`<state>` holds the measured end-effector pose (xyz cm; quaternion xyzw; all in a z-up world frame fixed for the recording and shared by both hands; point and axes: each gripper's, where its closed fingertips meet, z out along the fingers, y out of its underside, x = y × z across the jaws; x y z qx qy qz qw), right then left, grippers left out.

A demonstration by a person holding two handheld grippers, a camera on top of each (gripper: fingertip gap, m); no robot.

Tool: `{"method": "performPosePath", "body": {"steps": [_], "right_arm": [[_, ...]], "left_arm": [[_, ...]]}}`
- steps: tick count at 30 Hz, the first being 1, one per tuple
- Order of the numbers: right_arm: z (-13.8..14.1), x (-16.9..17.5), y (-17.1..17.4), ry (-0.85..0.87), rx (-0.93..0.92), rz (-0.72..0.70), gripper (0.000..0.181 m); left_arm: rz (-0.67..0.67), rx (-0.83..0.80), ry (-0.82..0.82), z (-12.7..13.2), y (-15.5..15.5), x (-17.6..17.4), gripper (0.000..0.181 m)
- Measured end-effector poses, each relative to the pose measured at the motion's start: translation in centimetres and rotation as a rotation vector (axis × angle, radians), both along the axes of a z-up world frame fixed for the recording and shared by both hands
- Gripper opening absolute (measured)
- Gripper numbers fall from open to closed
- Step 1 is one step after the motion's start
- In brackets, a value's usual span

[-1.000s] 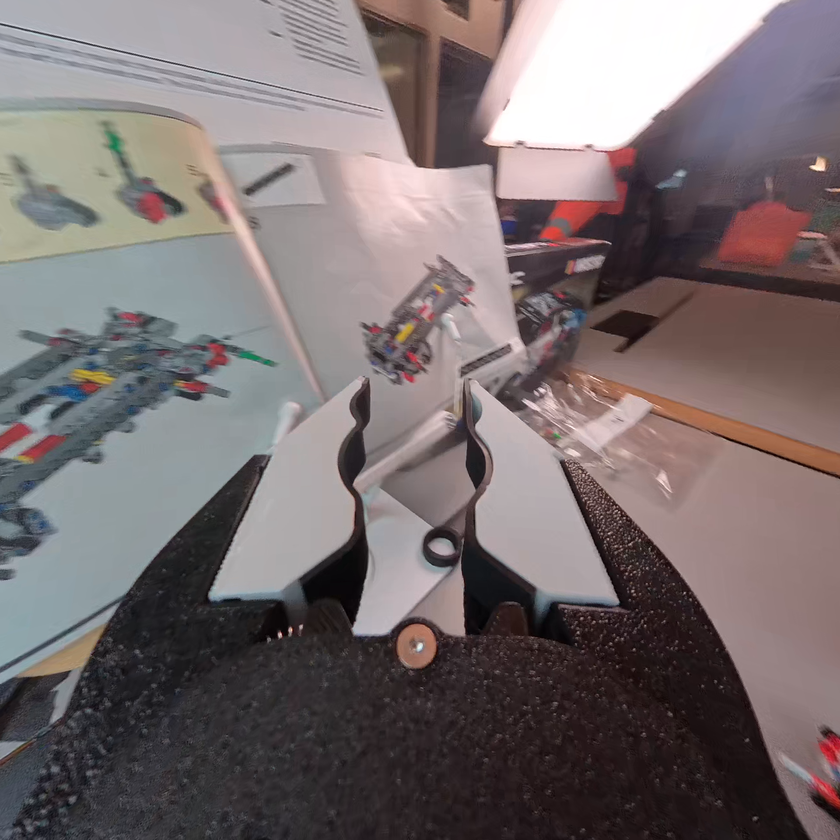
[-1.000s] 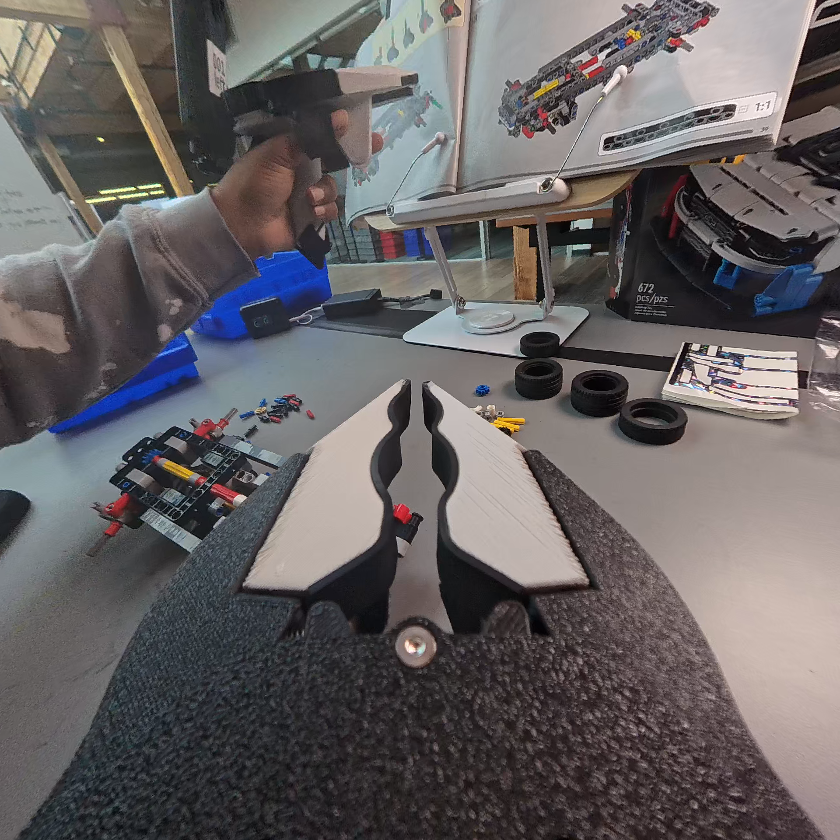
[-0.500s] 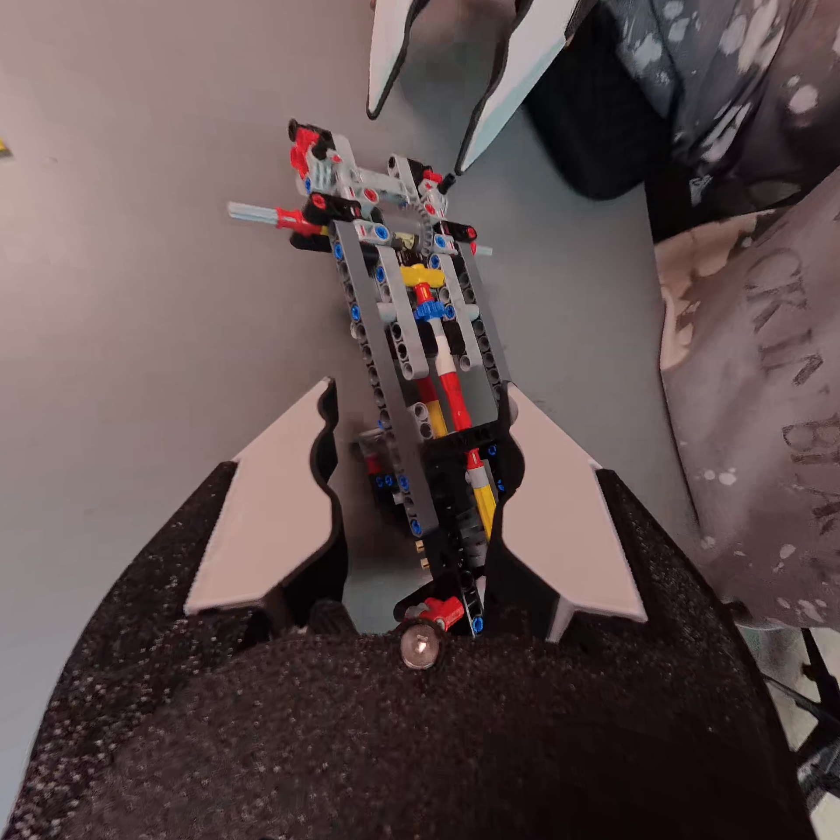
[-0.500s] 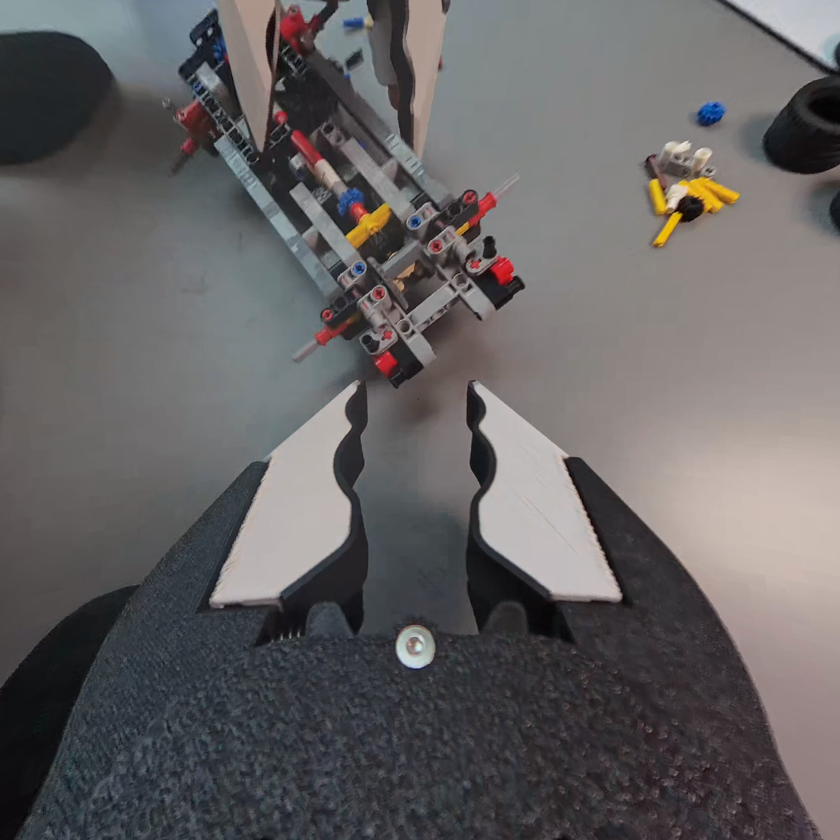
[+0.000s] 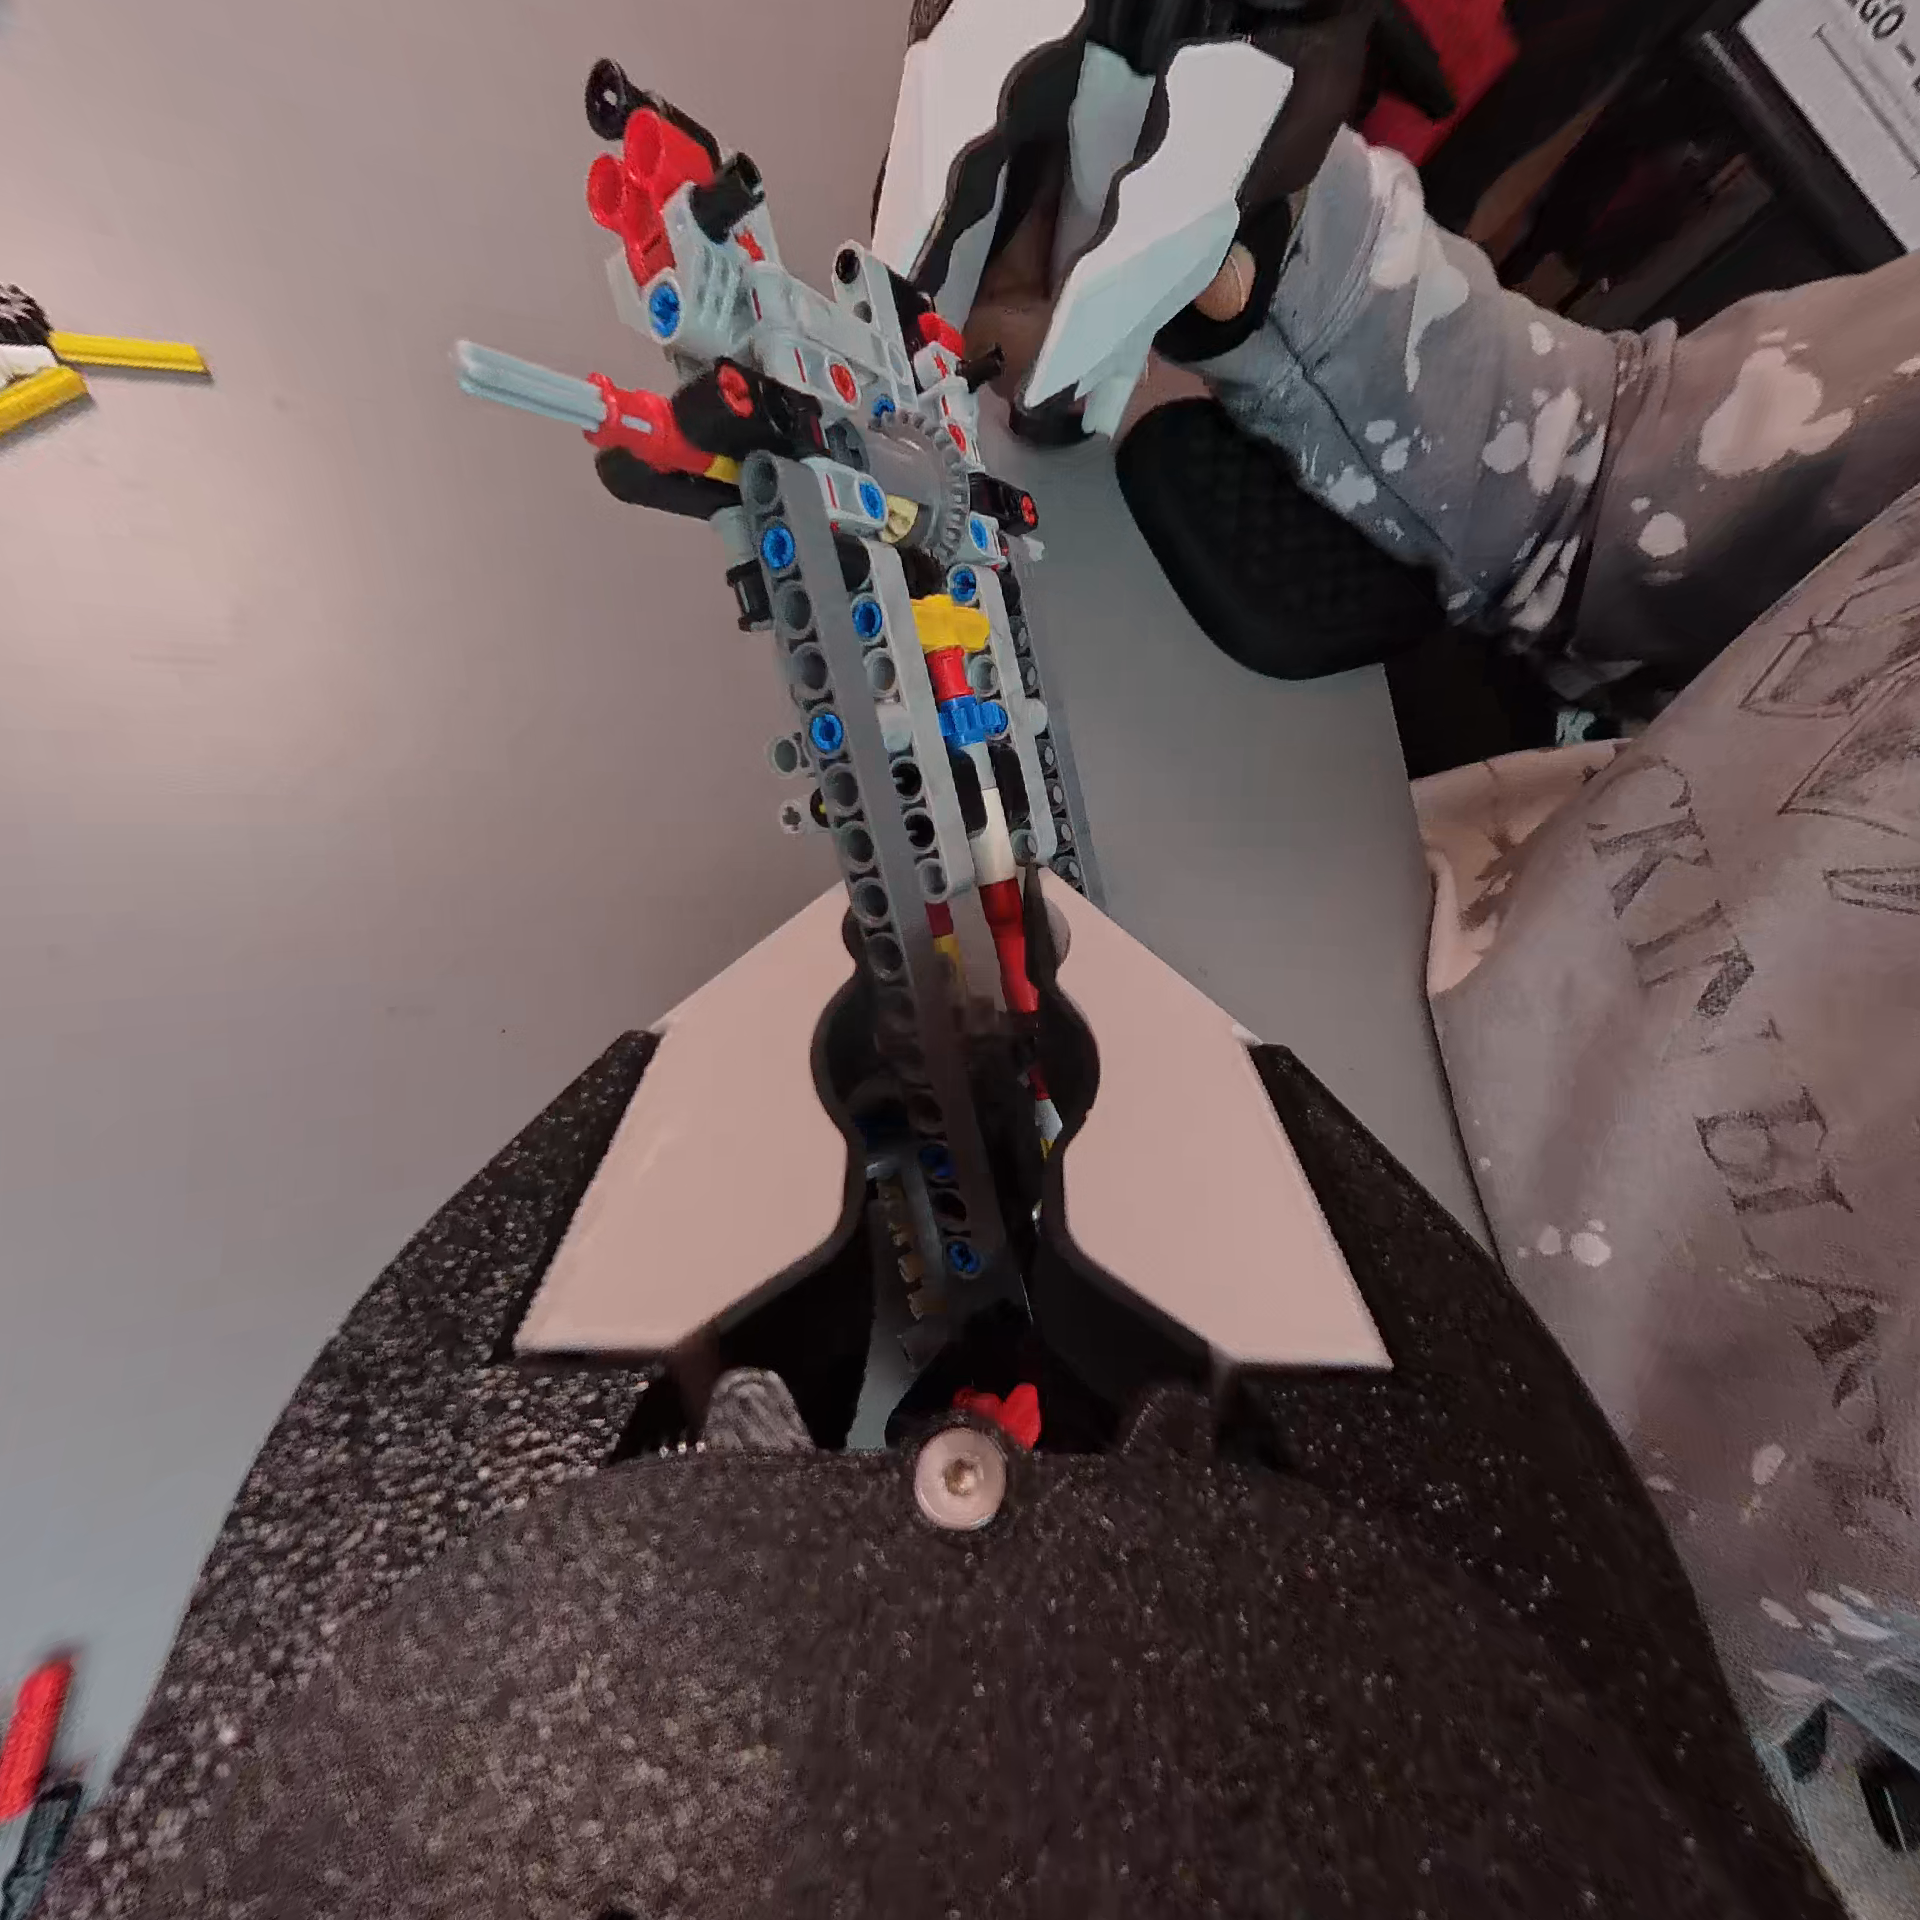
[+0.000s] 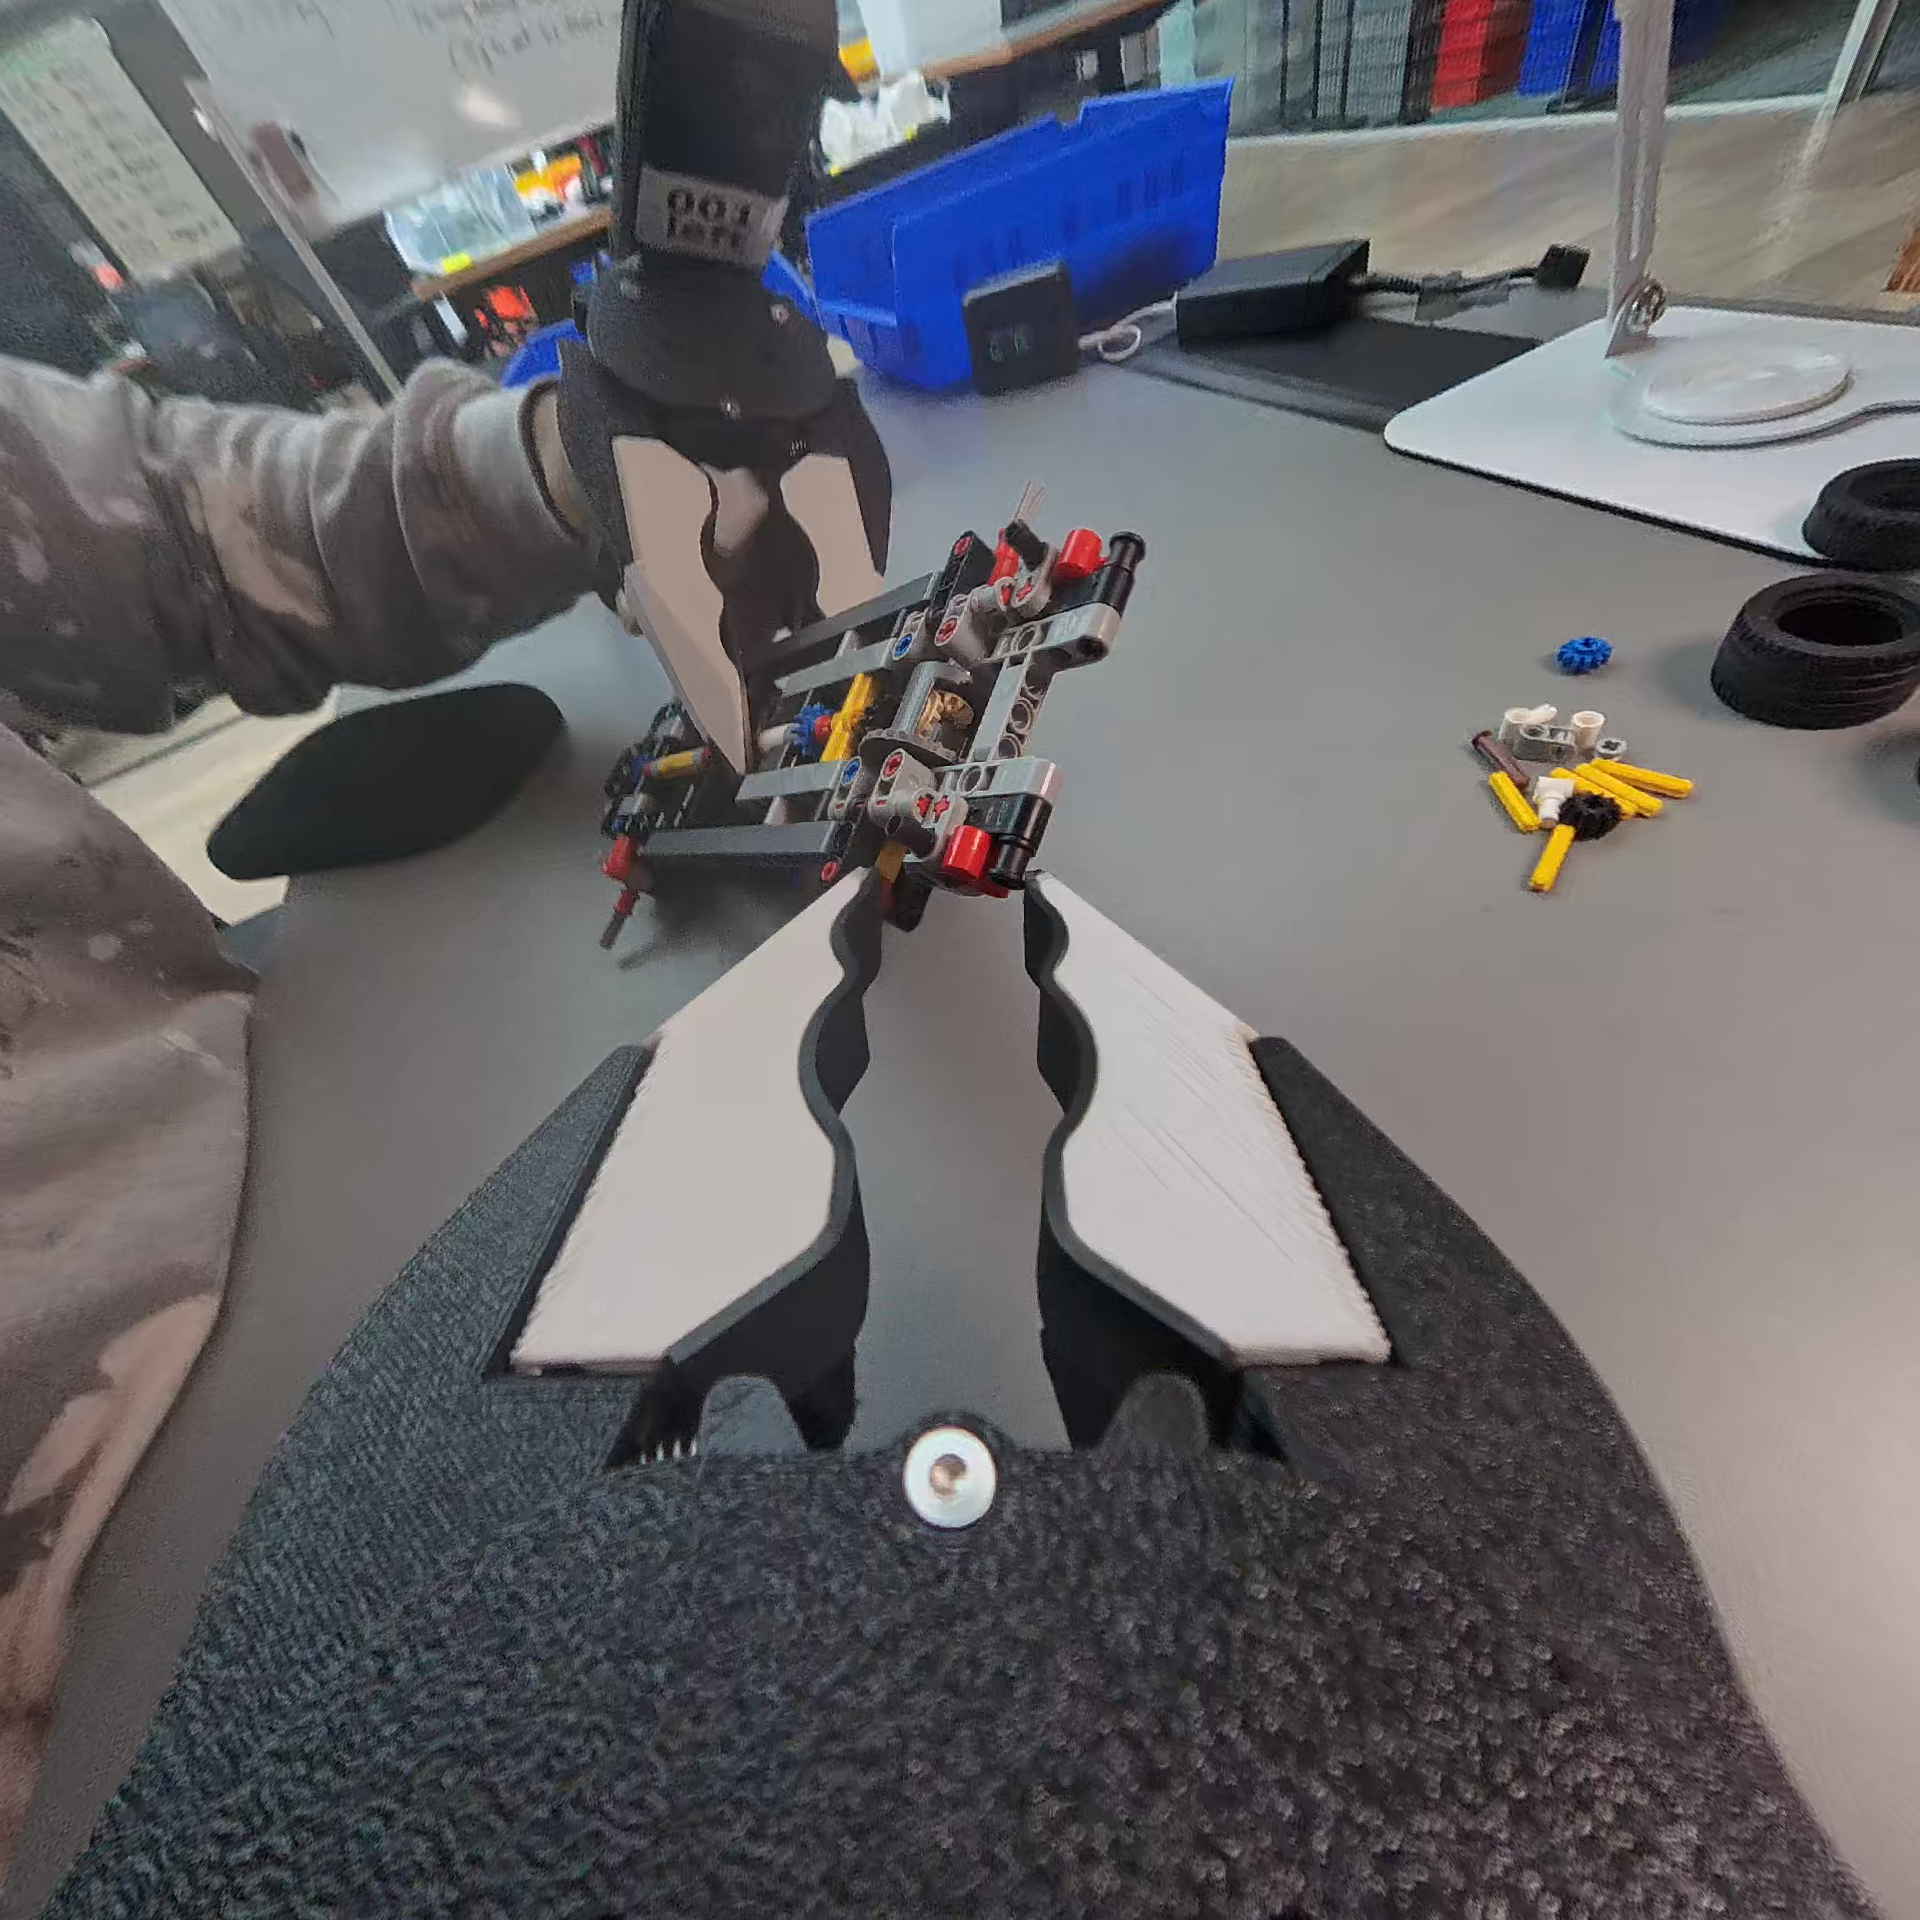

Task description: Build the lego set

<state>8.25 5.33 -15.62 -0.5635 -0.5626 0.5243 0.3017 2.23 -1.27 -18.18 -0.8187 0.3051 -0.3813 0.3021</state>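
Observation:
The lego chassis (image 5: 883,665), a long frame of grey beams with red, blue and yellow parts, sticks out forward from between the fingers of my left gripper (image 5: 951,914), which is shut on its rear part. In the right wrist view the chassis (image 6: 935,717) is tilted, its near end raised off the grey table (image 6: 1351,1039). My right gripper (image 6: 948,888) is open and empty, its fingertips just at the chassis's near end with the red and black connectors. The left gripper (image 6: 800,675) shows there from the front, and the right gripper (image 5: 992,348) shows beyond the chassis in the left wrist view.
A small pile of yellow axles and pale connectors (image 6: 1579,790) lies right of the chassis, with a blue gear (image 6: 1584,652) and black tyres (image 6: 1818,649) behind it. A white stand base (image 6: 1558,436), blue bins (image 6: 1018,229) and a black pad (image 6: 384,769) surround the area.
My left gripper came down from the instruction booklet onto the chassis, closed on it and tilted it up. My right gripper opened and moved up to the chassis's near end.

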Motion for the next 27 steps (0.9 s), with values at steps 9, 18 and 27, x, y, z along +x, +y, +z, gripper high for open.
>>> {"method": "performPosePath", "body": {"steps": [9, 18, 27], "right_arm": [[5.2, -1.8, -1.3, 0.276, -0.268, 0.016, 0.044], [7.0, -1.6, -3.0, 0.351, -0.218, 0.065, 0.026], [8.4, -1.6, -4.2, 0.423, -0.225, 0.133, 0.025]], "left_arm": [[0.135, 0.181, -0.111, 2.5, -1.2, 0.1, 0.022], [0.153, 0.300, -0.088, 3.8, -1.8, 1.1, 0.023], [0.118, 0.261, -0.148, 5.9, -3.0, 1.2, 0.051]]}}
